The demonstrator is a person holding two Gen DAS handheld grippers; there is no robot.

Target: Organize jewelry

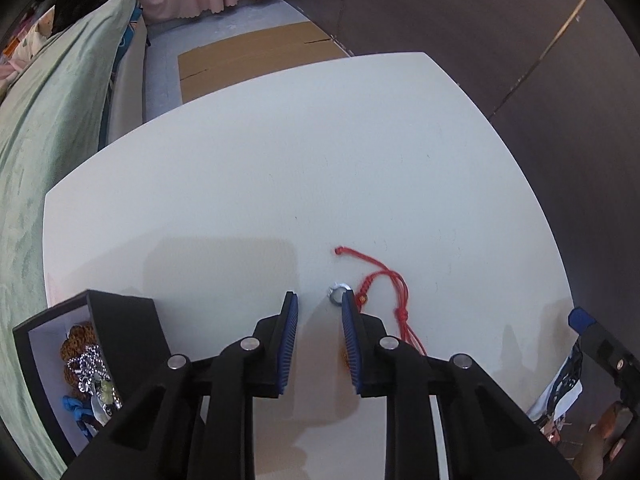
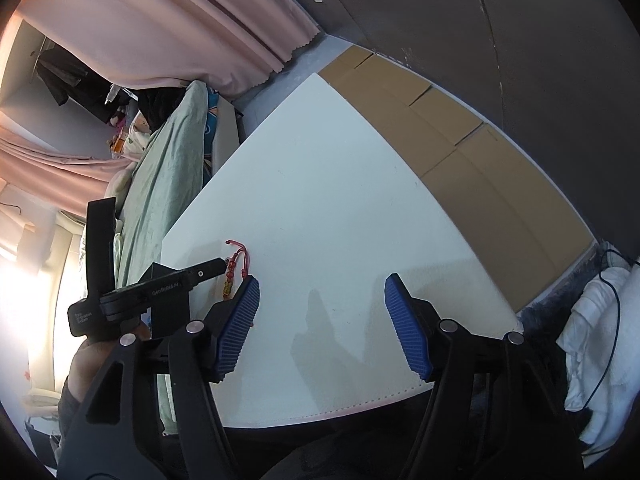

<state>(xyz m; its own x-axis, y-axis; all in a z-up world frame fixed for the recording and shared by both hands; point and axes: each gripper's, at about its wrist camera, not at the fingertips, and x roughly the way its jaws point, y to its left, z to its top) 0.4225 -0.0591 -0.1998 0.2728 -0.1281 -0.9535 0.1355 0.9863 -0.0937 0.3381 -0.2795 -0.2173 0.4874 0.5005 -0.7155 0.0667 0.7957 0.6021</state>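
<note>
two pieces remain on the white table (image 1: 280, 160): a small silver ring (image 1: 337, 293) and a red braided cord bracelet (image 1: 384, 280). the left gripper (image 1: 320, 312) stands narrowed but unclenched beside the ring, seemingly lining up for the open black box (image 1: 120, 312); the right gripper (image 2: 322, 292) waits released.

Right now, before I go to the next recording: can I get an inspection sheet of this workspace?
Surface: white table, mostly bare.
Job's things: red cord bracelet and small silver ring lying on the table; black jewelry box open at its left edge, with chains and beads inside.
Clutter: nothing seen on the table.
Grippers: left gripper low over the table, jaws narrowed, nothing pressed between the pads, ring beside one fingertip; right gripper open, empty.
Cables: thin dark cable over white cloth beside the table.
Surroundings: green bedding, pink curtain, flattened cardboard.
</note>
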